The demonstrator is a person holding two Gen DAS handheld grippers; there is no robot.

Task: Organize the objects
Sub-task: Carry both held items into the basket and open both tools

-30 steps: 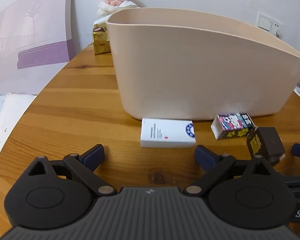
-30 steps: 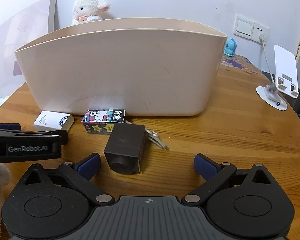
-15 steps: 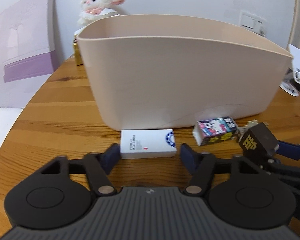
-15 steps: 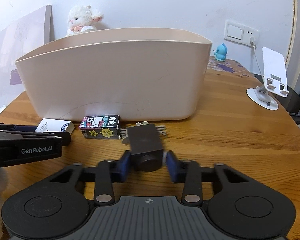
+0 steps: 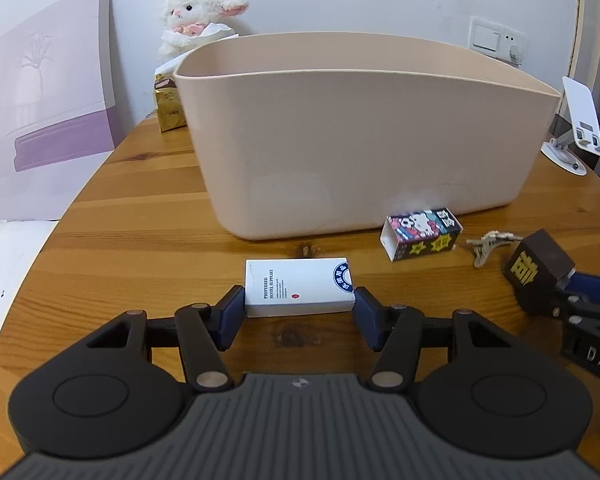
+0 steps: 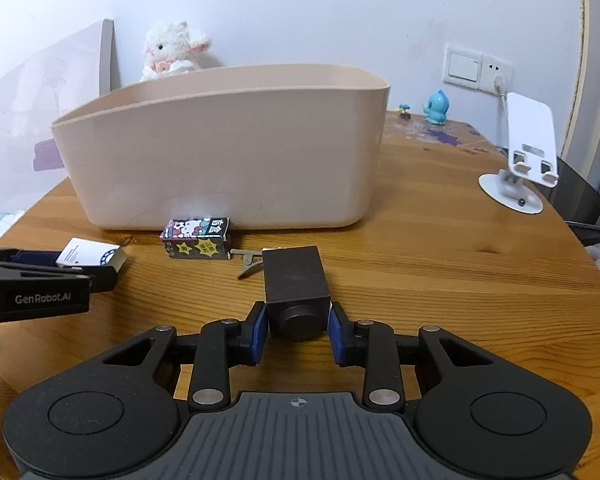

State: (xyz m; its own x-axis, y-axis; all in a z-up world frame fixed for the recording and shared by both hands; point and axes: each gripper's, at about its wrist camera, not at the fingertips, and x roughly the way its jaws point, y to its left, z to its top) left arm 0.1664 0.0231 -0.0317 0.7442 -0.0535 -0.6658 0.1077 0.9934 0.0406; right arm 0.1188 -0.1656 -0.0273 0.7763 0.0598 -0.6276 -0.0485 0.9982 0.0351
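Note:
A large beige bin (image 5: 360, 140) stands on the wooden table (image 5: 140, 240); it also shows in the right wrist view (image 6: 228, 148). My left gripper (image 5: 299, 308) is shut on a flat white box (image 5: 298, 288), which also shows in the right wrist view (image 6: 90, 256). My right gripper (image 6: 298, 330) is shut on a dark brown box (image 6: 294, 284) and holds it just above the table; the brown box also shows in the left wrist view (image 5: 536, 270). A cartoon-printed small box (image 6: 196, 238) and a metal hair clip (image 6: 248, 262) lie in front of the bin.
A white plush lamb (image 5: 198, 16) and a gold packet (image 5: 168, 108) sit behind the bin. A lilac board (image 5: 40, 112) leans at the left. A white phone stand (image 6: 520, 168) and a blue figurine (image 6: 436, 108) are at the right.
Both grippers closed: the left on the white box, the right on the brown box. The right gripper lifted the brown box slightly. Both views drew back and rose from the bin.

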